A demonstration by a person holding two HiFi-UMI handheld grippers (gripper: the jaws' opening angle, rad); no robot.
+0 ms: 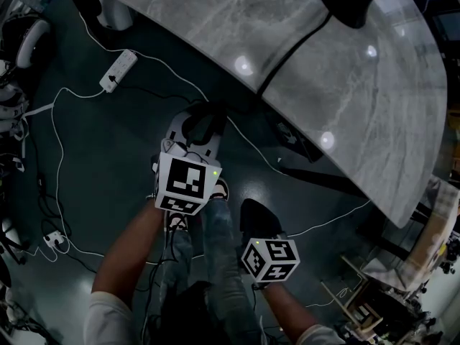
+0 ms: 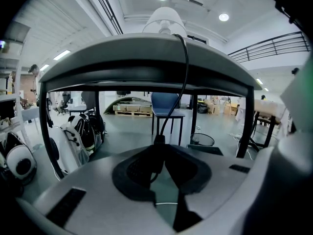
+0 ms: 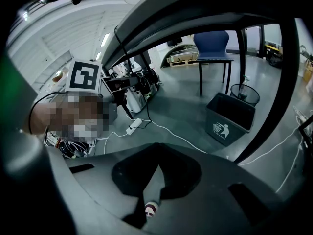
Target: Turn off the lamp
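Observation:
The lamp [image 1: 352,2] stands on the marble table [image 1: 215,20] at the far right; its shade [image 2: 164,19] shows above the table edge in the left gripper view. Its black cord [image 1: 295,49] runs over the table's edge and hangs down [image 2: 185,72] into my left gripper [image 1: 201,124]. That gripper [image 2: 157,163] is shut on a black switch [image 2: 157,153] on the cord, below the tabletop. My right gripper [image 1: 255,214] hangs lower and nearer to me, over the floor. Its jaws [image 3: 157,173] are shut, with nothing between them.
A white power strip [image 1: 118,70] and loose white cables [image 1: 57,142] lie on the dark floor. A bin [image 3: 230,117] stands under the table near its black legs [image 3: 293,82]. A blue chair [image 2: 166,104] and a wire basket [image 2: 201,139] stand beyond. Bags and gear [image 2: 78,131] sit left.

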